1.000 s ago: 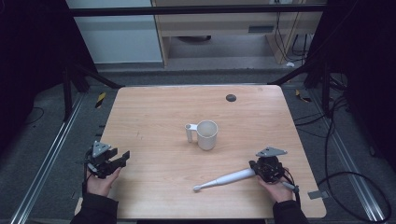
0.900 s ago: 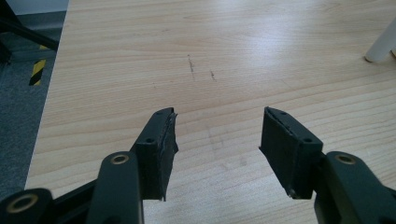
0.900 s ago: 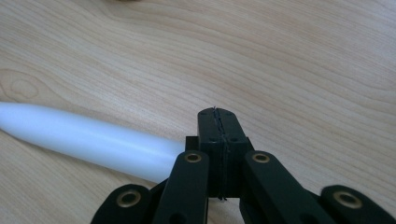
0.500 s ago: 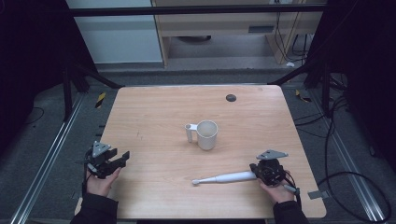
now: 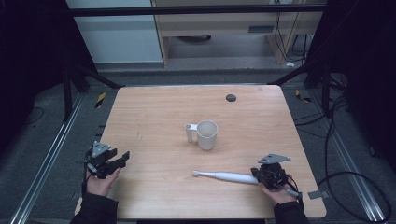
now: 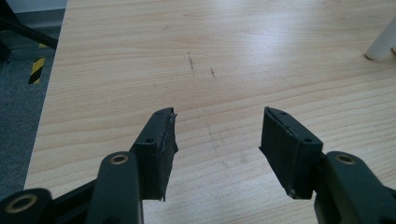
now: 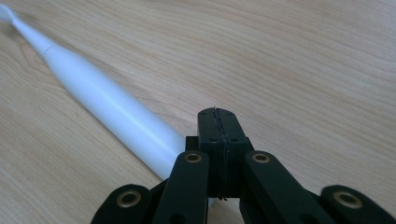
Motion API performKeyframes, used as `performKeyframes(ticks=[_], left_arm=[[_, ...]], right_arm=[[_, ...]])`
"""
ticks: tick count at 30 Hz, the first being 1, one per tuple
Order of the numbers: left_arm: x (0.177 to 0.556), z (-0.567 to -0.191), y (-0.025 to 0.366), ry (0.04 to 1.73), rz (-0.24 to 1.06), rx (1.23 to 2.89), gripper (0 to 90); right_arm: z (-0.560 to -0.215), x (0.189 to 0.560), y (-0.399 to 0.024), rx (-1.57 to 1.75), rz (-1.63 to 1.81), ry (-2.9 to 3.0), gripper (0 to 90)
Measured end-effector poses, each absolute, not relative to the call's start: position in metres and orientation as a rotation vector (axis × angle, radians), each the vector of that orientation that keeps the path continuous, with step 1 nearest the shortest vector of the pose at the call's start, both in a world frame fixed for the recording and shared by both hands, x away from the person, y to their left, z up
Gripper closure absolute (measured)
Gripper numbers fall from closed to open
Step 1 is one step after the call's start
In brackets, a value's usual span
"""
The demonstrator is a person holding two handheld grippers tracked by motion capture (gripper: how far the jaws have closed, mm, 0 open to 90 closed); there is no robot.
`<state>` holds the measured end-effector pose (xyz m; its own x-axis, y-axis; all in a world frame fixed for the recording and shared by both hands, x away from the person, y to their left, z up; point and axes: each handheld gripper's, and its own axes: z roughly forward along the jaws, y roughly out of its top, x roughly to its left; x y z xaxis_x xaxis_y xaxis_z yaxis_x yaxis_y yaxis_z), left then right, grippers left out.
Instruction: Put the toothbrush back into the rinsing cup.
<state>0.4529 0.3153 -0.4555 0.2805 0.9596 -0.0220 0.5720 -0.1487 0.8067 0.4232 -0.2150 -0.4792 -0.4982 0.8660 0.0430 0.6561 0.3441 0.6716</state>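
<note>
Left gripper [image 5: 122,157] sits at the left edge of the wooden bench [image 5: 154,116], held in a hand [image 5: 99,182] that comes up from the bottom. Its two black jaws are spread wide apart with nothing between them — in the left gripper view [image 6: 215,140] bare wood shows in the gap. A grey three-cornered plate [image 5: 100,149] rides on top of it.

Near the middle of the bench stands a white mug [image 5: 206,134], upright, with its handle turned to the left. Far back on the bench lies a small dark round thing [image 5: 230,97], too small to tell what it is.

In front of the mug, well apart from it, a white toothbrush [image 5: 224,176] lies flat on the wood. Its thin head end points left and its thick end reaches right, up to the right gripper [image 5: 258,173].

In the right gripper view the jaws of the right gripper [image 7: 217,116] are pressed tight together with nothing between them — the thick end of the toothbrush [image 7: 107,107] runs just beside them on their left and goes under the gripper's body.
</note>
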Motion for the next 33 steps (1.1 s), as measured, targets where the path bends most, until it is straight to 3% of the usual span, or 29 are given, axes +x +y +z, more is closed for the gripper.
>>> performKeyframes(ticks=[33], left_arm=[[0.453,-0.457,0.316,1.388,0.672,1.828,44.0]], right_arm=[[-0.480,0.407,-0.212,1.342,0.898,2.328,90.0]])
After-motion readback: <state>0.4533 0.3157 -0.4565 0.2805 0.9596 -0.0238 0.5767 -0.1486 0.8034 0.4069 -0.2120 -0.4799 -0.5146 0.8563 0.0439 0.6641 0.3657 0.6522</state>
